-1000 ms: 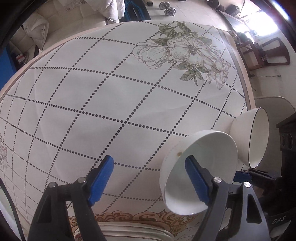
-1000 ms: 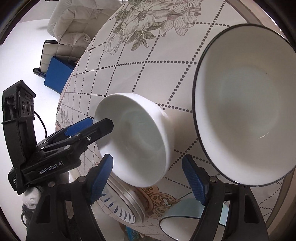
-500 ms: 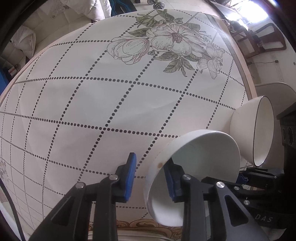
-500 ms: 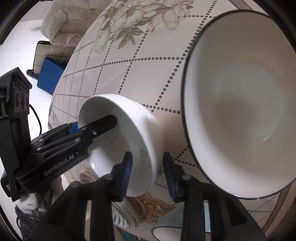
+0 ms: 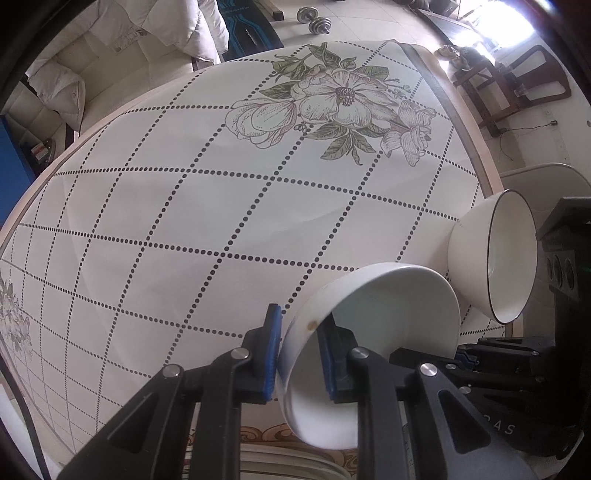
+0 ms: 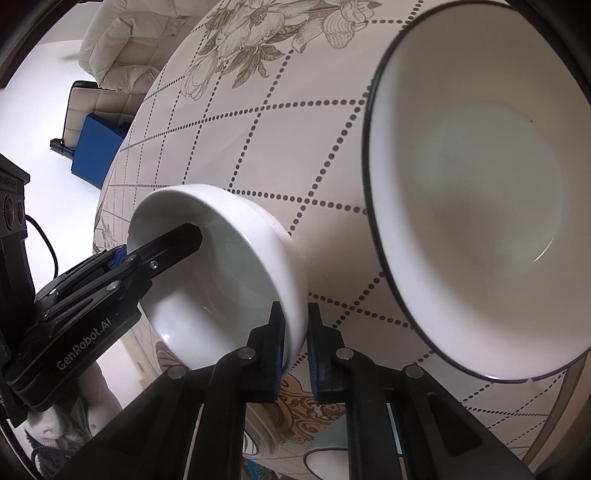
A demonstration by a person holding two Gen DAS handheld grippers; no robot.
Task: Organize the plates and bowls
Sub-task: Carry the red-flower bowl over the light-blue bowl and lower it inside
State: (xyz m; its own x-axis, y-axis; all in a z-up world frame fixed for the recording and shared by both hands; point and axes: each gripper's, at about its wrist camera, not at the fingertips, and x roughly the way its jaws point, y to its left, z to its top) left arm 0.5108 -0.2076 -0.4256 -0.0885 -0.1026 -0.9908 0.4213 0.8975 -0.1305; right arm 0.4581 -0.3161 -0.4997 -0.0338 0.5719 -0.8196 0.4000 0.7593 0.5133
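A small plain white bowl is tipped up over the flowered tablecloth, held from two sides. My left gripper points down at it. Its jaws are closing with the bowl's near wall between them, one pad outside and one inside. In the right wrist view the left gripper's fingers reach into the bowl. My right gripper is closing tight on the opposite wall. A larger white bowl with a thin black rim stands just beside it, untouched.
A patterned plate and a teal-rimmed bowl sit at the table's near edge, under the grippers. A white sofa with cushions, a dumbbell and wooden chairs lie beyond the table.
Both grippers went from wide open to clamped on the white bowl's rim. The left gripper shifted across the table, and the bowl has tipped up a little between them.
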